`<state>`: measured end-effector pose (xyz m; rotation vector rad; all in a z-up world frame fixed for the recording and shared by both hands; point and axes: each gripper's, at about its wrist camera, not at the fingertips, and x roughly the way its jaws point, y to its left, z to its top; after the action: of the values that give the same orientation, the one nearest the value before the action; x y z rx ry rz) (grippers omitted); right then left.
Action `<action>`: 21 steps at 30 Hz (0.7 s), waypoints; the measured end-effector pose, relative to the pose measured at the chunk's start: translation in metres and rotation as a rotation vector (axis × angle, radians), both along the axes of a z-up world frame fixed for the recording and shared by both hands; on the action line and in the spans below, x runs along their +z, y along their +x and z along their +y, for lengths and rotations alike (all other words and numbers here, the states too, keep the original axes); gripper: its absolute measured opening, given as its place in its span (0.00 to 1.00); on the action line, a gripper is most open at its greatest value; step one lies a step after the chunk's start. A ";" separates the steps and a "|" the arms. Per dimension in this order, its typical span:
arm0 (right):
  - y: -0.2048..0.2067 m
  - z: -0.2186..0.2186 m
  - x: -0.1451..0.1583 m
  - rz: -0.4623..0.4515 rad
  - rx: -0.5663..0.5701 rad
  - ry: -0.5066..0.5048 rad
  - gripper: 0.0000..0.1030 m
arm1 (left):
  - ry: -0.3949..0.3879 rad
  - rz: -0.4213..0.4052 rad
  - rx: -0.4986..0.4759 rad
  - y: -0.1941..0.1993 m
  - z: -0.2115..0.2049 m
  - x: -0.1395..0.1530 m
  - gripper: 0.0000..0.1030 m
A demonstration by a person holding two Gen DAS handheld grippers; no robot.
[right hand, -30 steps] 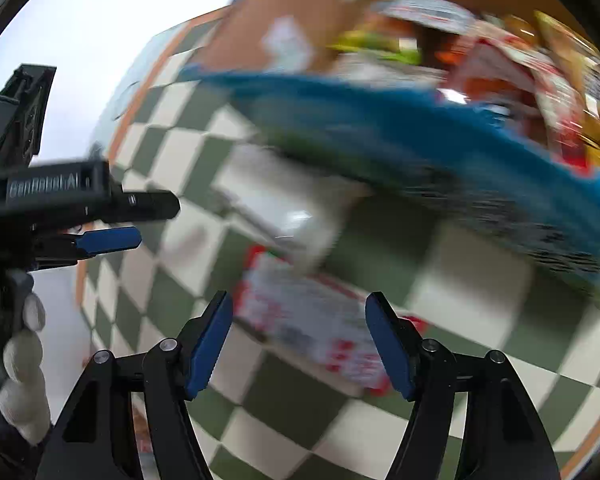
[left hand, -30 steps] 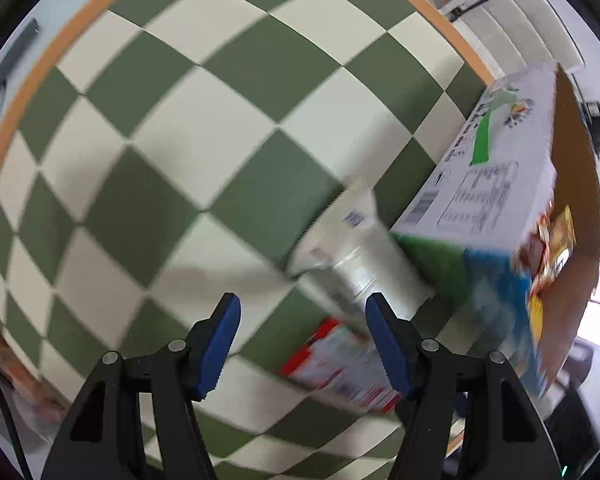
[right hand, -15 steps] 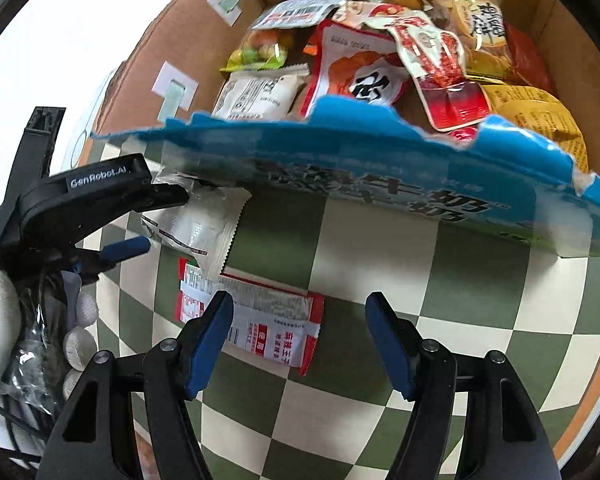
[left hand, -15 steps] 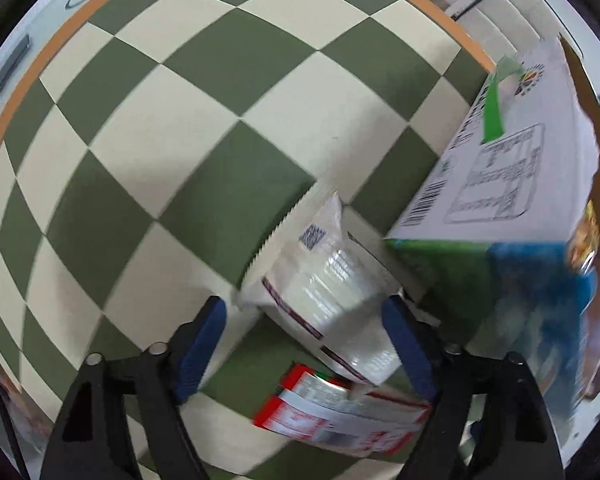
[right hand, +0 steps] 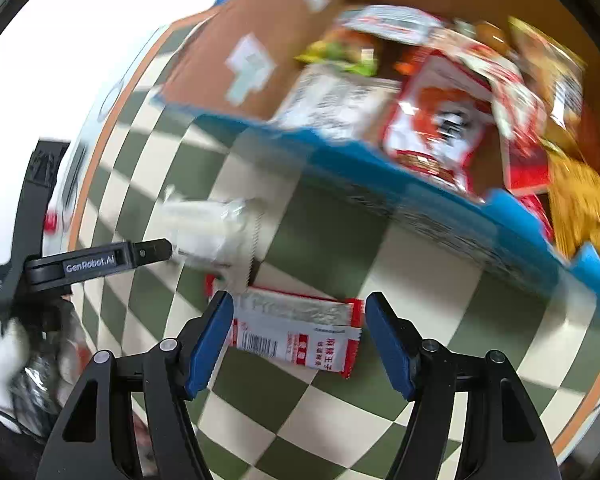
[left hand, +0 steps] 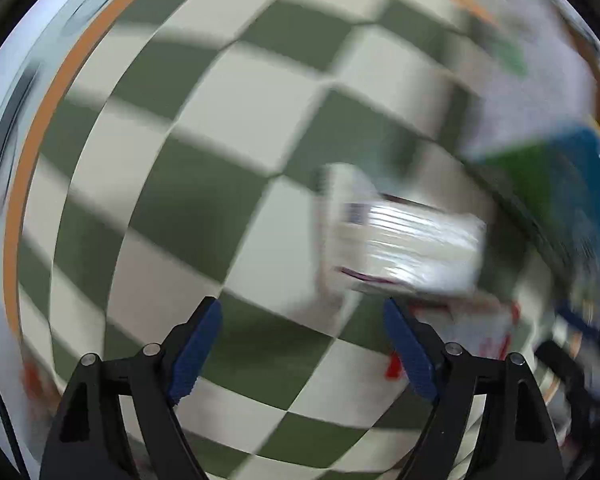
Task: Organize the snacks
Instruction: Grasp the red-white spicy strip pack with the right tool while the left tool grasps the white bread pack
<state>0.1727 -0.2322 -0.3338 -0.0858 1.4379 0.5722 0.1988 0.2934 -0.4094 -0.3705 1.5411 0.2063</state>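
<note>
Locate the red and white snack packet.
In the right wrist view, the red and white snack packet lies flat on the checkered tablecloth, between the open right claw fingers, near the cardboard box.

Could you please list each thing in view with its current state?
Left gripper: open, empty, near the white packet.
Right gripper: open, empty, its fingers either side of the red packet.
White packet: on the tablecloth beside the box, sealed as far as the blur shows.
Red packet: flat on the tablecloth, outside the box.
Box: open on top, full of snack packets.
Tablecloth: spread flat.
</note>
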 end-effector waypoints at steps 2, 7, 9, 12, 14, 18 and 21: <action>-0.003 0.010 0.003 -0.018 0.069 -0.029 0.69 | 0.103 -0.049 -0.193 0.006 -0.019 0.016 0.79; -0.008 0.009 0.010 -0.025 0.093 -0.041 0.69 | 0.279 -0.120 -0.690 0.021 -0.080 0.021 0.81; -0.012 -0.004 0.013 -0.014 0.077 -0.044 0.69 | 0.329 -0.091 -0.827 0.021 -0.091 0.009 0.81; -0.021 -0.017 0.011 0.008 0.056 -0.053 0.69 | 0.348 -0.031 -0.940 0.025 -0.101 -0.012 0.81; -0.026 -0.026 0.010 0.016 0.045 -0.059 0.69 | 0.324 0.006 -0.980 0.027 -0.104 -0.022 0.81; -0.032 -0.031 0.008 0.023 0.017 -0.065 0.69 | 0.261 0.050 -0.983 0.029 -0.103 -0.036 0.81; -0.032 -0.030 0.008 0.023 0.012 -0.063 0.69 | 0.207 0.038 -0.904 0.040 -0.088 -0.037 0.78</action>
<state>0.1407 -0.2625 -0.3256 -0.1382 1.4793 0.5396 0.2385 0.2050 -0.4460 0.5054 1.5652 -0.3364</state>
